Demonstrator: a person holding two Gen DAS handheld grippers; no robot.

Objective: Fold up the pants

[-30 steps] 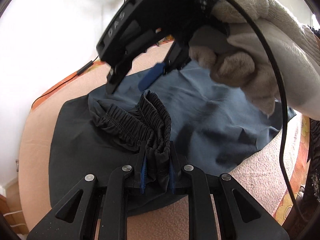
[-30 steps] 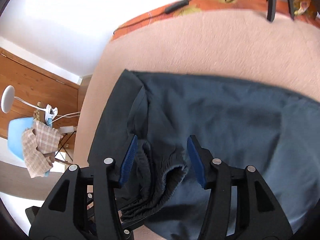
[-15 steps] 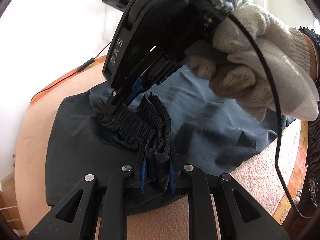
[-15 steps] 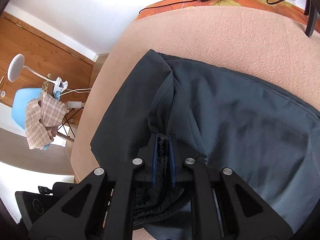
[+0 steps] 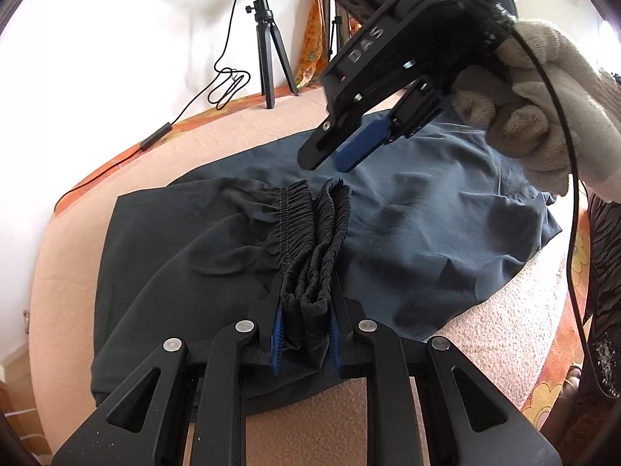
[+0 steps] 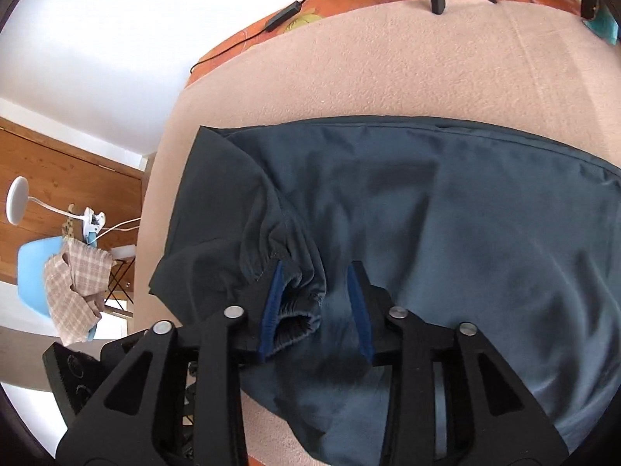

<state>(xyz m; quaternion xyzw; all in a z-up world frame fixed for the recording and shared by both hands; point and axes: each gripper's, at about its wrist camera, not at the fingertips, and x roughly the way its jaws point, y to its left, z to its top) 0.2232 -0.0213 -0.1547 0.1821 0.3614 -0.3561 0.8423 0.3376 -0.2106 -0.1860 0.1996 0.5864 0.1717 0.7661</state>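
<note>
Gripping now: the left gripper [image 5: 304,336] is clamped on the bunched elastic waistband [image 5: 318,240] of the pants [image 5: 427,240], its blue pads pressed against both sides of the gathered fabric.
Pants: dark blue-grey, spread over a peach blanket [image 5: 485,349] — the legs run away from the waistband toward the far right of the left wrist view, with creases across them.
Waistband: folded into several ruffled layers that rise from the left gripper and fan out just beyond its tips; one stretch of it trails off to the left of the fold.
Right gripper [image 5: 337,155]: held in a hand in a pale knit glove [image 5: 543,108], hanging above the pants beyond the waistband, not touching the cloth in the left wrist view.
Right gripper state: fingers apart — in its own view [image 6: 316,306] a bunched piece of waistband [image 6: 295,310] lies beside the left blue pad, with a clear gap to the other pad.
Blanket edge: an orange patterned cover [image 6: 318,11] shows past the blanket, on the side far from the waistband.
Beyond the pants: a ring light on a black tripod [image 5: 268,50] stands against the white wall, its cable [image 5: 182,112] trailing along the orange edge.
</note>
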